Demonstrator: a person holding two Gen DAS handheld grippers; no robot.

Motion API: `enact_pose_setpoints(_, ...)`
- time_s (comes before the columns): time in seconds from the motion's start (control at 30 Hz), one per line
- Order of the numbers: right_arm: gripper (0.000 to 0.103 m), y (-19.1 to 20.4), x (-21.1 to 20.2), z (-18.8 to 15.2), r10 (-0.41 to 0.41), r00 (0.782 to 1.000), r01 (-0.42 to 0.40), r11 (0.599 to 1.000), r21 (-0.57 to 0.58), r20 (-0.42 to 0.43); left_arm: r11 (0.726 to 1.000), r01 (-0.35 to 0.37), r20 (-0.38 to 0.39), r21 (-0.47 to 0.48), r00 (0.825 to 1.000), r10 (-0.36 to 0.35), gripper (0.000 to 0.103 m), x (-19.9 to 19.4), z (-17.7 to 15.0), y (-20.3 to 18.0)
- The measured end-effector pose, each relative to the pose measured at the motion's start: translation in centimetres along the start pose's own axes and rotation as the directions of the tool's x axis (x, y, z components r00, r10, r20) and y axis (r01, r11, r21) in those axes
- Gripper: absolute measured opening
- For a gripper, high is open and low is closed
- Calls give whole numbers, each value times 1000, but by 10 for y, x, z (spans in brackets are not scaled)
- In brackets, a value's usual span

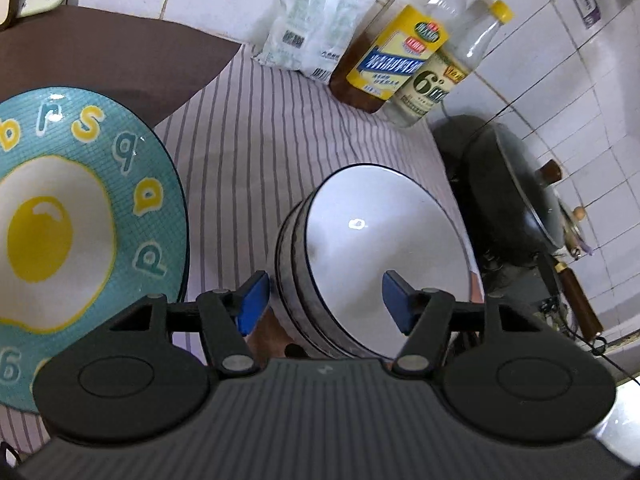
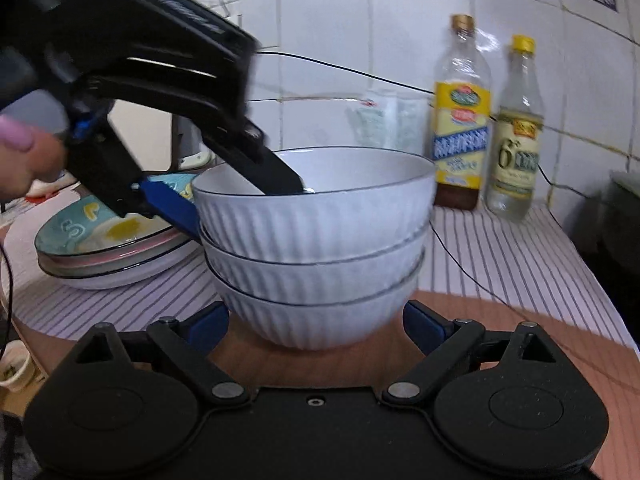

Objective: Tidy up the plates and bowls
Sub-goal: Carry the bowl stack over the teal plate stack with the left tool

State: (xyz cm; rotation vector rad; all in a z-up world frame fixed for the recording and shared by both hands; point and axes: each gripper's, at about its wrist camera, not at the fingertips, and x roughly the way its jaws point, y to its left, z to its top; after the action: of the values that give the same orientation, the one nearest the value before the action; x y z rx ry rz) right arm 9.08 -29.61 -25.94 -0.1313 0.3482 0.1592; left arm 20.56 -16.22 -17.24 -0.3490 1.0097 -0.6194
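The left wrist camera looks steeply down from close above the stacked bowls (image 1: 380, 264). The right wrist camera faces them side-on, near tabletop (image 2: 520, 264) level, toward the tiled wall. Both share the bowls, the egg-print plate (image 1: 80, 216) and the bottles (image 2: 462, 120).

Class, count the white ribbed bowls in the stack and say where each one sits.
3: top bowl, middle bowl and bottom bowl, nested upright on the wooden board. Another could hide inside.

White wall tiles (image 2: 340, 32) are catching soft light. A striped cloth (image 1: 248, 128) is covering the counter, meeting brown wood (image 2: 320, 364).
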Motion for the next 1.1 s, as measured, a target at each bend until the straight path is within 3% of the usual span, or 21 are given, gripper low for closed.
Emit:
enact_pose_setpoints(0.23,101,-6,10,4,25,999,-24,1000,19,-32,998,-52,-46,17,998,53,42,16,4,4)
enact_pose_setpoints(0.63,103,-8,22,11,25,998,-21,998,67,-66,999,-39,-34,-7,999,39,41,15,2,6)
enact_pose_setpoints(1.1,103,-6,17,9,19,999,-17,998,59,-45,992,-62,-2,110,998,63,41,8,-4,-7)
